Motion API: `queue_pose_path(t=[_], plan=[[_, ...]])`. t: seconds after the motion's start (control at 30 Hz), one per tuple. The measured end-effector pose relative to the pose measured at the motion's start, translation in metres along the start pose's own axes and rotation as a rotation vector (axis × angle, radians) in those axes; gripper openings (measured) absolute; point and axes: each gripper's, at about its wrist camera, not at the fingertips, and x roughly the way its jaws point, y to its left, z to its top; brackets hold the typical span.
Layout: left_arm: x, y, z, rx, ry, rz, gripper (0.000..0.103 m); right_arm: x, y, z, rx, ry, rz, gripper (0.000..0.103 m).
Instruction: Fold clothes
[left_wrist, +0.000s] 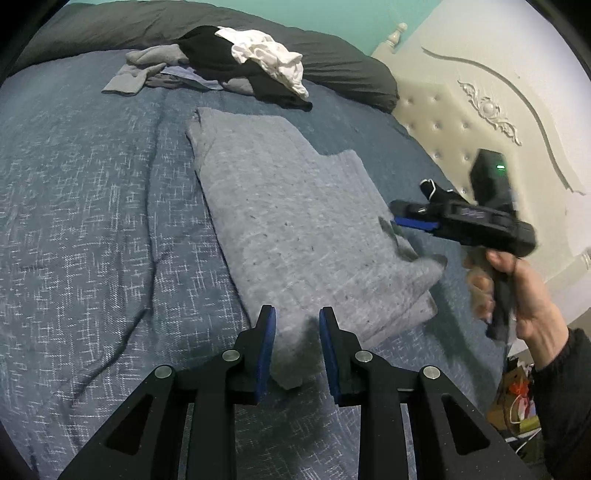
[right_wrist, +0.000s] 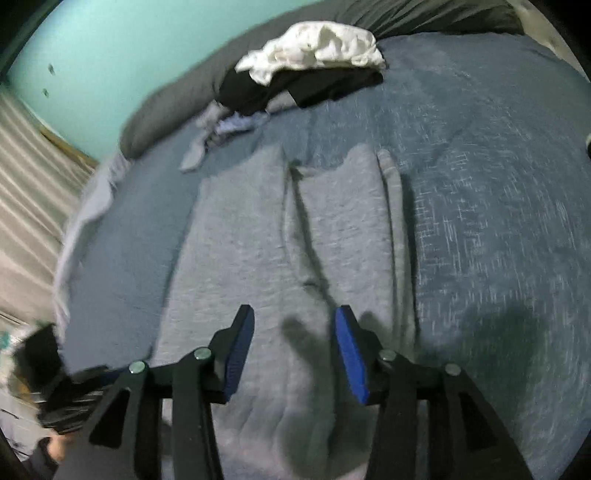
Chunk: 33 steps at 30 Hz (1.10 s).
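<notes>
Between the left tongs (left_wrist: 297, 321), spread and empty, lay the grey garment's (left_wrist: 295, 221) near corner on the bed (left_wrist: 92, 203); right tongs (right_wrist: 293, 325) hovered wide above it. Partly folded, seemingly; another fold likely needed both corners pinched. Beyond, an unfolded pile (left_wrist: 251, 70) waited.

Left wrist view sits low and close over the near edge of the bed (left_wrist: 92, 221), looking along its fingers across the grey garment (left_wrist: 295, 229) toward the far edge and the clothes pile (left_wrist: 236, 62), headboard (left_wrist: 480, 110) on the right. Right wrist view looks from the headboard side, close over the same garment (right_wrist: 258, 258), facing the far edge and teal wall (right_wrist: 110, 55); slightly blurred. Both share the garment, the pile (right_wrist: 314, 66), the dark pillow (left_wrist: 332, 51). Left view also catches the right gripper (left_wrist: 399, 218) and the hand (left_wrist: 517, 288) holding it.
</notes>
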Motion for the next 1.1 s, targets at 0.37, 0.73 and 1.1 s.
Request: queue_pose_path(t=[0.37, 0.73, 1.1], plan=[[0.0, 0.002, 0.001, 0.007, 0.006, -0.008, 0.027, -0.006, 0.012, -0.004, -0.078, -0.008, -0.001, 0.008], [0.016, -0.015, 0.002, 0.035, 0.051, -0.016, 0.027, -0.016, -0.019, -0.044, 0.002, -0.008, -0.052, 0.009], [0.025, -0.022, 0.0, 0.064, 0.084, -0.018, 0.028, -0.049, -0.029, -0.047, 0.045, -0.049, 0.019, 0.028]])
